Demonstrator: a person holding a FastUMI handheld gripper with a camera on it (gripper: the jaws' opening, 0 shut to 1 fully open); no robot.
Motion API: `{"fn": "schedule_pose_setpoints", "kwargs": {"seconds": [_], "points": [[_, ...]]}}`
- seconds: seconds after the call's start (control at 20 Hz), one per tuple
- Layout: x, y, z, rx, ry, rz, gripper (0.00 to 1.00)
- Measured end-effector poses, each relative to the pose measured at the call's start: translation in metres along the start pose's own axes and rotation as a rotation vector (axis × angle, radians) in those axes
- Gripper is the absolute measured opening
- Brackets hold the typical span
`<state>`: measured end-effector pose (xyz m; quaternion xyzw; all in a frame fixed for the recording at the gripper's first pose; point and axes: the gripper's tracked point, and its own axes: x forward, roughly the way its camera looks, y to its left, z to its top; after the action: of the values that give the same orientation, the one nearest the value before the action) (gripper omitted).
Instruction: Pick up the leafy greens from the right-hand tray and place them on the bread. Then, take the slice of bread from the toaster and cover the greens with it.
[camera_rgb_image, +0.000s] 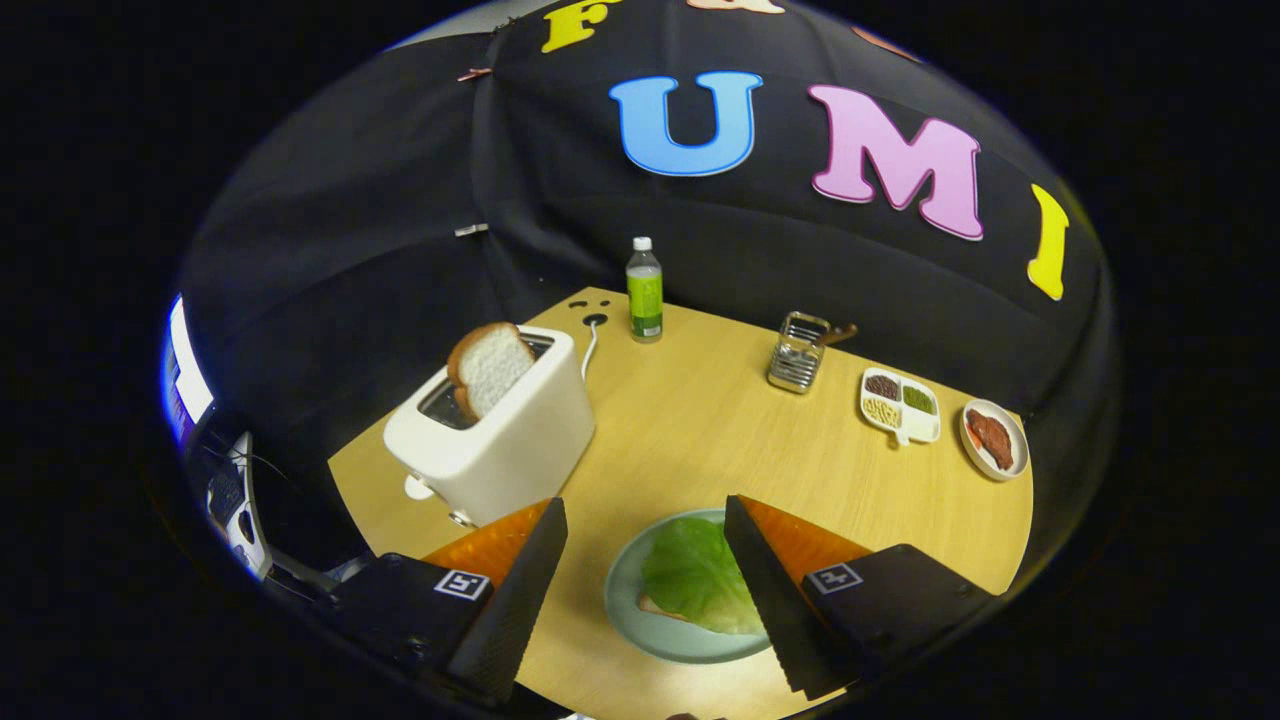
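Note:
A green lettuce leaf (692, 578) lies on a slice of bread (656, 606) whose edge peeks out beneath it, both on a pale green plate (626, 612). The plate sits between my fingers, partly hidden behind the right finger. My gripper (645, 520) is open above the table, holding nothing. To the left, just beyond the left finger, stands a white toaster (500, 435) with a slice of white bread (489, 366) sticking up out of its slot, tilted.
On the wooden table (700, 440), a green-labelled bottle (644, 291) stands at the back. A metal rack (798, 352), a white divided dish (900, 405) with small fillings and a small plate of reddish meat (993, 439) sit at the right. The toaster's cord (590, 345) runs back.

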<state>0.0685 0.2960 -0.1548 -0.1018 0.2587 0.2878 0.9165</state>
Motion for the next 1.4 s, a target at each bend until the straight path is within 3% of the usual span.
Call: {"fn": "schedule_pose_setpoints", "kwargs": {"seconds": [0.35,0.7,1.1,1.4], "points": [[0.018,0.075,0.041,-0.106,-0.053,0.117,0.98],[0.045,0.132,0.054,-0.157,-0.053,0.196,0.99],[0.099,0.153,0.056,-0.165,-0.039,0.179,0.98],[0.132,0.14,0.053,-0.152,-0.037,0.103,0.98]]}}
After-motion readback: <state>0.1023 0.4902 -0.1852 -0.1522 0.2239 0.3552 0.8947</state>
